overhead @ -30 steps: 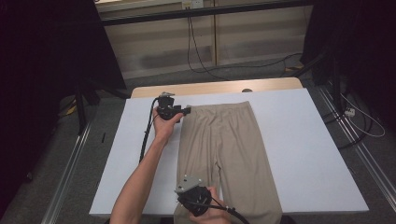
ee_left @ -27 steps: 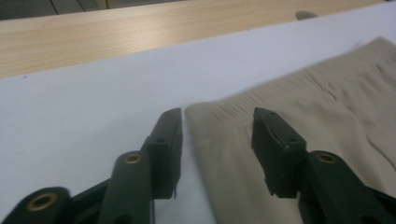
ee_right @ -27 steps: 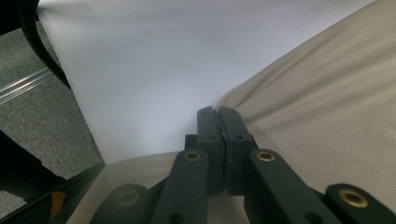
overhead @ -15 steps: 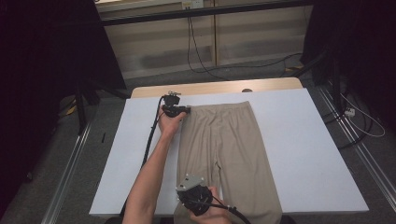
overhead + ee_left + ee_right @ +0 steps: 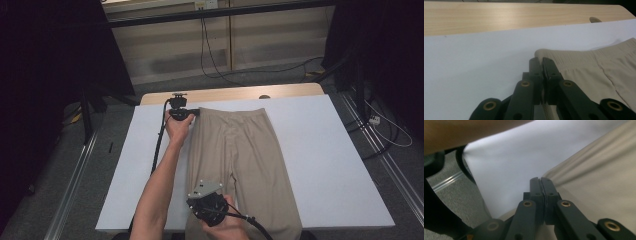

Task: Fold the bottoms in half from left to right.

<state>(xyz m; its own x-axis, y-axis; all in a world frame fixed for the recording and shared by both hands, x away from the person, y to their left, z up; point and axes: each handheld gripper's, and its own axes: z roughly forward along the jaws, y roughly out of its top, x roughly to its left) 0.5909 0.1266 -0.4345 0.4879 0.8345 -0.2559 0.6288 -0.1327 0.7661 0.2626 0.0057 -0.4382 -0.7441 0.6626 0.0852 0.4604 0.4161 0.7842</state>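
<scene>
Trousers point(image 5: 240, 160): waistband corner and leg edge pinched between both grippers' jaws.

No writing, label, brand mark, number or sign can be read anywhere in these pictures.
</scene>
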